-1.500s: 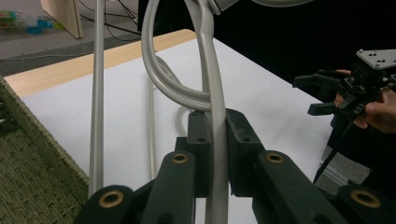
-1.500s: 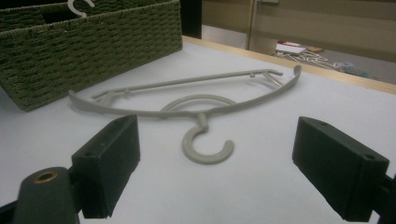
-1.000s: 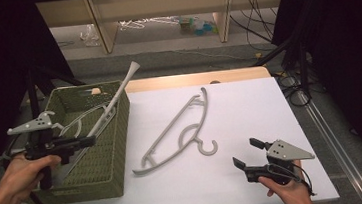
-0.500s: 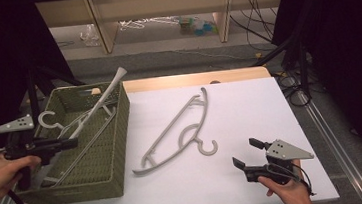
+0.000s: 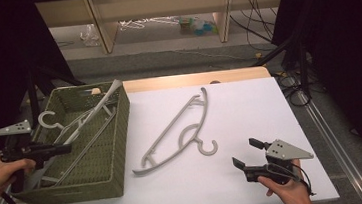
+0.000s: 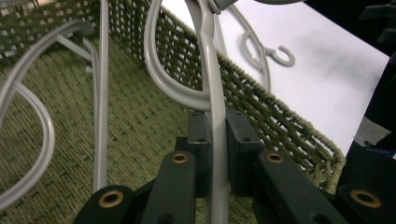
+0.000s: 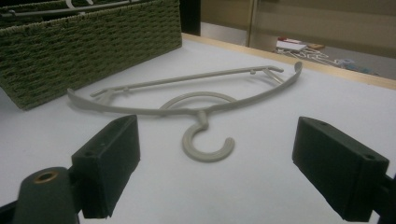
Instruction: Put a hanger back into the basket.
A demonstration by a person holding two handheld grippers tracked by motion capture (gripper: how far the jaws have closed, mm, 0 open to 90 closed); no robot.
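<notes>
Though smooth, hanger (image 6: pixel 212 70) against woven basket (image 6: pixel 261 100)

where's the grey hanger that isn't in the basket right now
In the high view the hanger lies flat mid-table on the white sheet, between the green basket at left and the open right gripper.

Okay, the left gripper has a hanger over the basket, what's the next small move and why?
Probably lower it a little further and then open the jaws. The left gripper is shut on a grey hanger whose top end pokes above the green basket's rim, so it isn't lying flat inside yet. The right gripper is open, facing the second hanger on the white table, ready for the next pick.
</notes>
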